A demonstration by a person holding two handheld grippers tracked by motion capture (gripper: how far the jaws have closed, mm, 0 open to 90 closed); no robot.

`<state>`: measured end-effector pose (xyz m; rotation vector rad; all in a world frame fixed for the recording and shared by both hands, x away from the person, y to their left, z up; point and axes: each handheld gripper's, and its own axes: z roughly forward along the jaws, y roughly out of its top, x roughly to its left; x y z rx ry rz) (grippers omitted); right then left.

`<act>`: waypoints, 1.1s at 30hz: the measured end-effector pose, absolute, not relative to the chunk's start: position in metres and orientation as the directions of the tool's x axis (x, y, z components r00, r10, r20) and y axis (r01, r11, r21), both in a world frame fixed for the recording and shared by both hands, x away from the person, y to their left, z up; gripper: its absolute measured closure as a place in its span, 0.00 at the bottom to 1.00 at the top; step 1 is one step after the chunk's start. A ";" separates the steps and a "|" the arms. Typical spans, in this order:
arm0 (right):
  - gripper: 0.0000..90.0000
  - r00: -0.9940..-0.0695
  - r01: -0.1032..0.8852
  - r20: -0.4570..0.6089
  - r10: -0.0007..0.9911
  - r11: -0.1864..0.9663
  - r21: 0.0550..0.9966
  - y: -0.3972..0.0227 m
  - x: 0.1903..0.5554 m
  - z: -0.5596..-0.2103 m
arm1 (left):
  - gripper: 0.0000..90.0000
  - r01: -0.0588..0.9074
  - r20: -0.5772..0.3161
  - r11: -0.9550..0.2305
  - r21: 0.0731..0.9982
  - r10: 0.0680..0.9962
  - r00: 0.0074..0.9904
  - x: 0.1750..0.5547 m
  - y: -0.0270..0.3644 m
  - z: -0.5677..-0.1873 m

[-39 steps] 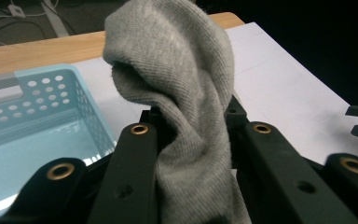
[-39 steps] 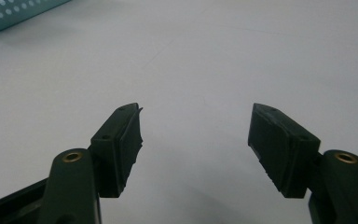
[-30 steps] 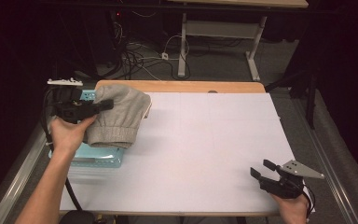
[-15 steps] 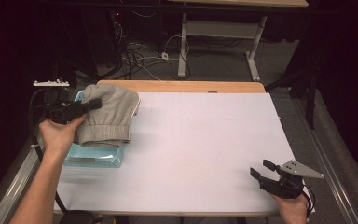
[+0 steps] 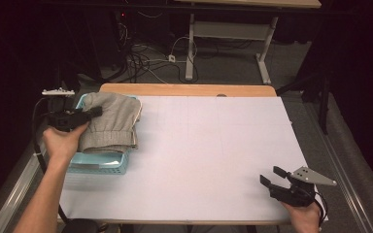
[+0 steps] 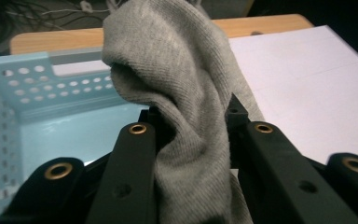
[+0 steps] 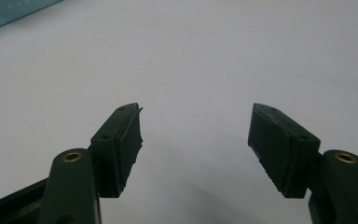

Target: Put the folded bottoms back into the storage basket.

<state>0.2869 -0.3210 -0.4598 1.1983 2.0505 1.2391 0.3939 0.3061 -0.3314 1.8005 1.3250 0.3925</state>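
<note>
Grey garment going into the blue basket

Left tongs (image 6: 191, 135) clench the grey garment (image 5: 110, 121) over the basket (image 5: 99, 165), ready to drop it; right tongs (image 5: 273, 180) wait released, near right.

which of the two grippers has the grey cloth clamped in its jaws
The left gripper, over the light blue basket: its jaws pinch the grey cloth. The right gripper sits apart at the table's near right corner, jaws open and empty.
</note>
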 end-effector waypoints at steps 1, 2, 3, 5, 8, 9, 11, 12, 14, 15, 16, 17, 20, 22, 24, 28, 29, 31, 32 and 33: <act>0.39 -0.516 0.442 0.050 0.855 0.216 0.871 -0.321 0.287 -0.460 | 0.80 0.631 -0.217 -0.083 0.771 0.898 0.383 0.395 0.307 -0.333; 0.39 -0.515 0.442 0.051 0.855 0.214 0.871 -0.321 0.287 -0.460 | 0.80 0.632 -0.215 -0.084 0.771 0.899 0.382 0.395 0.308 -0.334; 0.39 -0.515 0.442 0.051 0.855 0.214 0.871 -0.321 0.287 -0.460 | 0.80 0.635 -0.215 -0.081 0.769 0.901 0.376 0.396 0.309 -0.336; 0.39 -0.516 0.443 0.051 0.855 0.215 0.870 -0.321 0.287 -0.460 | 0.79 0.647 -0.230 -0.063 0.760 0.905 0.358 0.399 0.314 -0.341; 0.39 -0.517 0.442 0.049 0.855 0.218 0.870 -0.320 0.287 -0.460 | 0.79 0.657 -0.235 -0.053 0.752 0.909 0.343 0.401 0.317 -0.346; 0.39 -0.518 0.442 0.049 0.854 0.218 0.870 -0.320 0.287 -0.460 | 0.79 0.664 -0.236 -0.050 0.746 0.912 0.335 0.402 0.319 -0.348; 0.39 -0.518 0.444 0.050 0.854 0.218 0.869 -0.320 0.287 -0.460 | 0.79 0.673 -0.229 -0.051 0.738 0.919 0.321 0.404 0.321 -0.351; 0.39 -0.517 0.444 0.051 0.854 0.217 0.870 -0.320 0.287 -0.460 | 0.79 0.681 -0.235 -0.045 0.731 0.920 0.313 0.406 0.322 -0.354; 0.39 -0.517 0.443 0.051 0.854 0.217 0.870 -0.321 0.287 -0.460 | 0.79 0.686 -0.241 -0.037 0.727 0.922 0.305 0.408 0.323 -0.357; 0.39 -0.517 0.444 0.052 0.854 0.216 0.869 -0.320 0.287 -0.460 | 0.79 0.689 -0.242 -0.034 0.724 0.923 0.300 0.409 0.324 -0.358; 0.39 -0.518 0.443 0.050 0.854 0.217 0.870 -0.320 0.287 -0.460 | 0.79 0.689 -0.242 -0.034 0.724 0.923 0.300 0.409 0.324 -0.358; 0.39 -0.518 0.443 0.050 0.854 0.218 0.870 -0.320 0.287 -0.460 | 0.79 0.693 -0.244 -0.032 0.721 0.923 0.297 0.410 0.325 -0.359; 0.39 -0.519 0.444 0.051 0.853 0.218 0.869 -0.320 0.287 -0.460 | 0.79 0.705 -0.254 -0.022 0.709 0.925 0.284 0.413 0.327 -0.364; 0.39 -0.519 0.444 0.051 0.853 0.218 0.869 -0.320 0.287 -0.460 | 0.79 0.707 -0.256 -0.019 0.707 0.925 0.281 0.414 0.327 -0.365; 0.39 -0.519 0.443 0.052 0.853 0.217 0.870 -0.320 0.287 -0.460 | 0.79 0.713 -0.261 -0.013 0.702 0.926 0.273 0.415 0.329 -0.367; 0.39 -0.522 0.443 0.051 0.852 0.219 0.870 -0.320 0.287 -0.460 | 0.79 0.729 -0.278 0.005 0.684 0.926 0.255 0.419 0.333 -0.374; 0.39 -0.521 0.445 0.054 0.852 0.217 0.869 -0.321 0.287 -0.460 | 0.79 0.737 -0.290 0.016 0.676 0.925 0.245 0.420 0.335 -0.378; 0.39 -0.519 0.447 0.055 0.853 0.216 0.868 -0.321 0.287 -0.460 | 0.79 0.740 -0.296 0.024 0.673 0.925 0.240 0.421 0.336 -0.380; 0.39 -0.519 0.446 0.055 0.853 0.216 0.869 -0.321 0.287 -0.461 | 0.79 0.744 -0.304 0.029 0.668 0.923 0.236 0.422 0.337 -0.382; 0.39 -0.519 0.446 0.055 0.853 0.216 0.869 -0.321 0.287 -0.461 | 0.79 0.750 -0.311 0.037 0.660 0.923 0.228 0.424 0.337 -0.385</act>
